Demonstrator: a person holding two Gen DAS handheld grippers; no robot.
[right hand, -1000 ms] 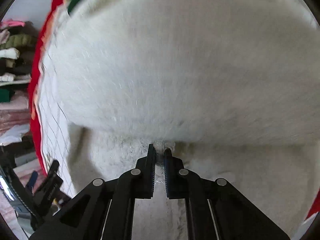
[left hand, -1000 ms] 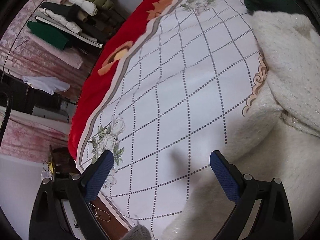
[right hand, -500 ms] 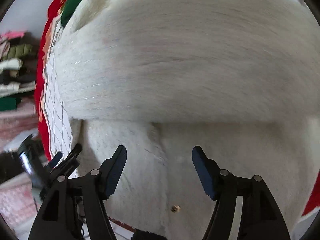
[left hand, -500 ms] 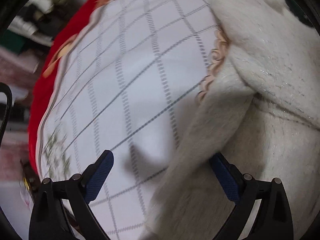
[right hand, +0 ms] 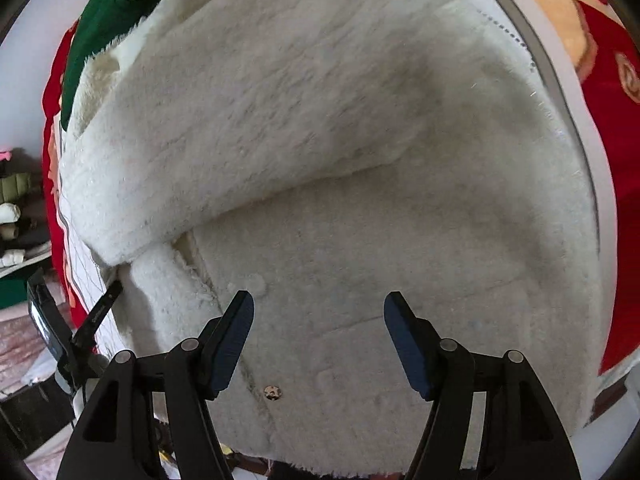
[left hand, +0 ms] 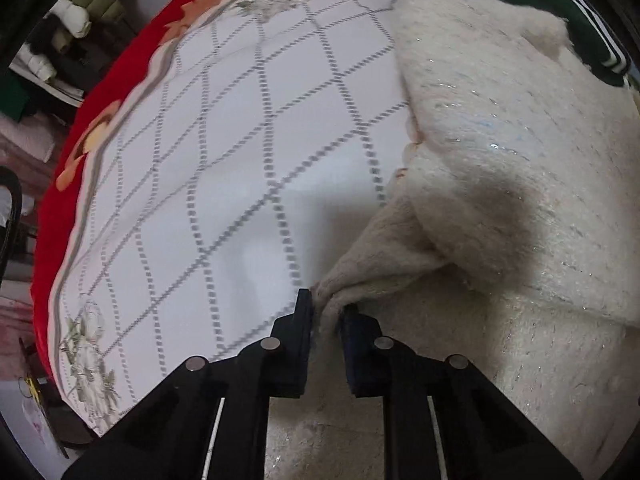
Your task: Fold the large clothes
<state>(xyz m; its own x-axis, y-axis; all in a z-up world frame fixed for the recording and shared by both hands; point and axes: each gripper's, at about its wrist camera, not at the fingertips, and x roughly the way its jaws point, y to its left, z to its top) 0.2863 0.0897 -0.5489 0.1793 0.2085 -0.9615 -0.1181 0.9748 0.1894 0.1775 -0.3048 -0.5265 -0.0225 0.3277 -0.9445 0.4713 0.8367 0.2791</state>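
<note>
At lower centre of the left wrist view, the left gripper (left hand: 326, 310) pinches an edge of the white fleece coat (left hand: 520, 168), which fills the frame's right over the checked bedspread (left hand: 240, 140). The right gripper (right hand: 319, 316) hovers spread above the coat's snap-buttoned front, empty. Best to lift the pinched edge slowly and carry it flat across, so the thick pile doesn't bunch.

no readable text, labels, brands or numbers in either view, small white lettering on a black gripper part (right hand: 105, 307) at nine o'clock of the right wrist view, too small to read
</note>
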